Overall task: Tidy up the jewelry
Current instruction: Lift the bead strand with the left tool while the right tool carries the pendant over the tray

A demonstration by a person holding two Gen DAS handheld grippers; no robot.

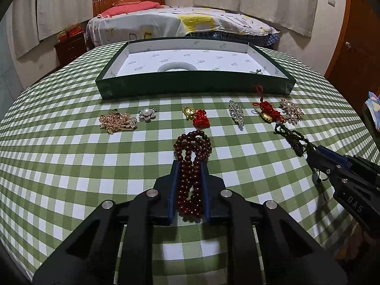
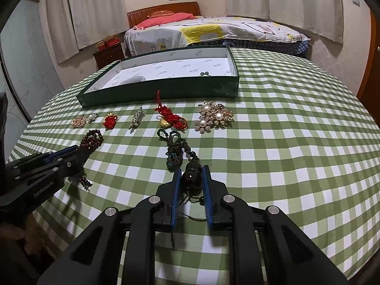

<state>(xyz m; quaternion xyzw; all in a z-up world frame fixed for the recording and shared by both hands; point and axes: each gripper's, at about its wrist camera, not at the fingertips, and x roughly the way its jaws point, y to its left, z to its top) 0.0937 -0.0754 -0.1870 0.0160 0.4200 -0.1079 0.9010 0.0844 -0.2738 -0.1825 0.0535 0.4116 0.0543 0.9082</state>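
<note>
My left gripper (image 1: 189, 163) is shut on a dark red bead necklace (image 1: 192, 152) that lies on the checked tablecloth; it also shows in the right wrist view (image 2: 91, 140). My right gripper (image 2: 192, 169) is shut on a dark bead pendant (image 2: 191, 178) with a green knotted cord (image 2: 173, 147). A green tray (image 1: 194, 85) with white lining holds a pale bangle (image 1: 177, 67) and stands behind a row of jewelry.
The row holds a gold brooch (image 1: 117, 121), a pearl flower brooch (image 1: 147, 114), a red knot charm (image 1: 200, 118), a crystal brooch (image 1: 236, 112), a red cord charm (image 1: 268, 110) and a pearl brooch (image 2: 213, 116). A bed (image 1: 180, 23) stands beyond the table.
</note>
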